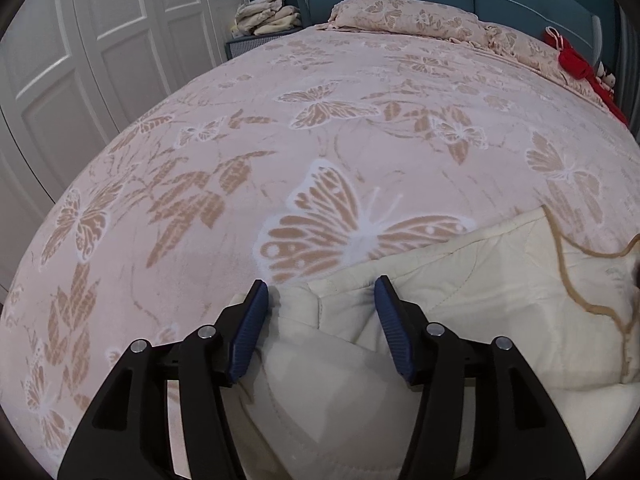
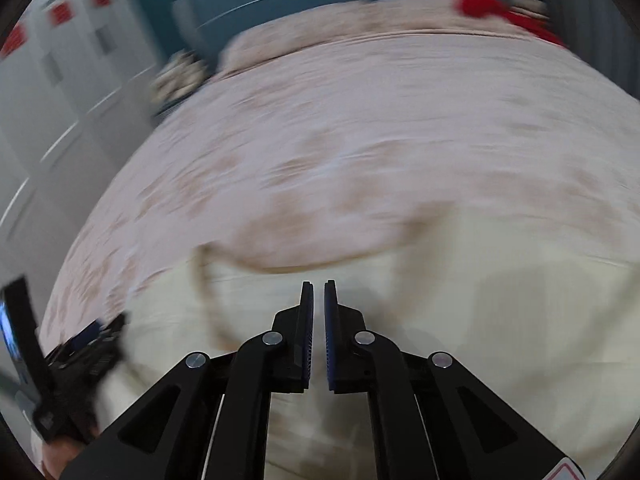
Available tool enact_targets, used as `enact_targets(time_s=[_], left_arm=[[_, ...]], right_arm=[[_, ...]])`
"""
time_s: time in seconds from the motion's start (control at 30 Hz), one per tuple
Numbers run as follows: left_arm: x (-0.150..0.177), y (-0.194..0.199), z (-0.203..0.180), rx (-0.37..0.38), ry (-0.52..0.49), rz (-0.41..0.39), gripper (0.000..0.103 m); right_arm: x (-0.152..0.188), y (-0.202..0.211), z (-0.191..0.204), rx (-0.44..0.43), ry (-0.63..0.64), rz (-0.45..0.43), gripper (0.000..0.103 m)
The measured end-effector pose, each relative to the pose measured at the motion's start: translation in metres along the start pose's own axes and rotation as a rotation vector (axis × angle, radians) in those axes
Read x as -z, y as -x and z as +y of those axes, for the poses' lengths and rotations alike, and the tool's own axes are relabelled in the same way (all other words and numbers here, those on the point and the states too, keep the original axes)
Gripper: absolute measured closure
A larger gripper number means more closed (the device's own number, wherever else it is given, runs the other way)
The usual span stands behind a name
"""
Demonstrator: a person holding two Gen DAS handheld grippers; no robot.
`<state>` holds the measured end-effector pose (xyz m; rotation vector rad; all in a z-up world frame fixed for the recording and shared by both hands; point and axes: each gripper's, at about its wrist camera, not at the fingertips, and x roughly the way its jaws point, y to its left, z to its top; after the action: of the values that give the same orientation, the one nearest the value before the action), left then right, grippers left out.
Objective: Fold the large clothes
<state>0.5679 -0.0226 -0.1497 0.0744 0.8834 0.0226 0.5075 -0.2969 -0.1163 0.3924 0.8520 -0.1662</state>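
- The pink butterfly blanket [image 1: 320,128] lay wide and bare from 9 to 1 o'clock.
- The cream garment [image 1: 460,300] sat at 5 o'clock, its folded edge near the middle.
- The left gripper [image 1: 322,294] hung low, spread wide around a cream corner.
- The right gripper [image 2: 319,292] was nearly closed over the cloth; whether it pinched any, I cannot tell.

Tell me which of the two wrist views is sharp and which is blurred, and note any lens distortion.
Left wrist view: sharp; the butterfly print on the pink bedspread and the cream garment between the open left gripper read crisply. Right wrist view: heavily motion-smeared, bedspread pattern streaked, only the right gripper itself sharp. Both: strong fisheye bulge, dark vignette at corners.
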Motion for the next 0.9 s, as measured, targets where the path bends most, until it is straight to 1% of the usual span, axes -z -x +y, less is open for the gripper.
enact_targets(time_s=[0.03, 0.1, 0.17, 0.2, 0.27, 0.33, 0.4, 0.43, 0.47, 0.57, 0.63, 0.67, 0.73, 0.77, 0.83, 0.87, 0.9], left_arm=[[-0.001, 0.008, 0.002, 0.010, 0.006, 0.004, 0.049], [0.000, 0.023, 0.001, 0.030, 0.010, 0.003, 0.047], [0.001, 0.047, -0.011, 0.070, -0.010, -0.018, 0.046], [0.000, 0.054, -0.018, 0.091, -0.021, -0.024, 0.046], [-0.004, 0.073, -0.046, 0.151, -0.055, -0.040, 0.043], [-0.007, 0.086, -0.080, 0.214, -0.093, -0.046, 0.038], [-0.011, 0.094, -0.122, 0.293, -0.125, -0.033, 0.028], [-0.012, 0.095, -0.142, 0.327, -0.133, -0.019, 0.028], [-0.013, 0.093, -0.157, 0.344, -0.138, -0.007, 0.028], [-0.014, 0.078, -0.203, 0.356, -0.149, 0.035, 0.028], [-0.013, 0.068, -0.227, 0.362, -0.153, 0.065, 0.029], [-0.012, 0.062, -0.243, 0.362, -0.166, 0.080, 0.030], [-0.011, 0.054, -0.258, 0.345, -0.194, 0.088, 0.033], [-0.009, 0.048, -0.268, 0.332, -0.216, 0.097, 0.035], [-0.007, 0.039, -0.278, 0.324, -0.241, 0.123, 0.042], [-0.005, 0.032, -0.282, 0.323, -0.252, 0.146, 0.050], [-0.002, 0.027, -0.283, 0.331, -0.252, 0.161, 0.057]], right_arm=[[-0.001, 0.015, -0.025, 0.025, -0.029, -0.004, 0.097], [-0.002, 0.038, -0.064, 0.055, -0.063, -0.008, 0.088], [-0.001, 0.055, -0.101, 0.088, -0.091, 0.002, 0.088], [0.000, 0.059, -0.113, 0.097, -0.099, 0.005, 0.088], [0.000, 0.067, -0.137, 0.109, -0.116, 0.006, 0.088], [0.000, 0.068, -0.147, 0.110, -0.124, 0.014, 0.087], [-0.001, 0.066, -0.151, 0.108, -0.126, 0.023, 0.078], [-0.001, 0.066, -0.152, 0.111, -0.124, 0.023, 0.075], [-0.003, 0.063, -0.154, 0.121, -0.123, 0.024, 0.070], [-0.006, 0.053, -0.160, 0.132, -0.129, 0.041, 0.070], [-0.007, 0.046, -0.161, 0.131, -0.121, 0.058, 0.070], [-0.006, 0.043, -0.161, 0.137, -0.106, 0.065, 0.072], [-0.007, 0.040, -0.159, 0.145, -0.072, 0.067, 0.074], [-0.007, 0.038, -0.157, 0.153, -0.046, 0.067, 0.074], [-0.006, 0.034, -0.155, 0.157, -0.019, 0.069, 0.075], [-0.005, 0.032, -0.155, 0.158, -0.012, 0.068, 0.075], [-0.004, 0.031, -0.155, 0.158, -0.009, 0.069, 0.075]])
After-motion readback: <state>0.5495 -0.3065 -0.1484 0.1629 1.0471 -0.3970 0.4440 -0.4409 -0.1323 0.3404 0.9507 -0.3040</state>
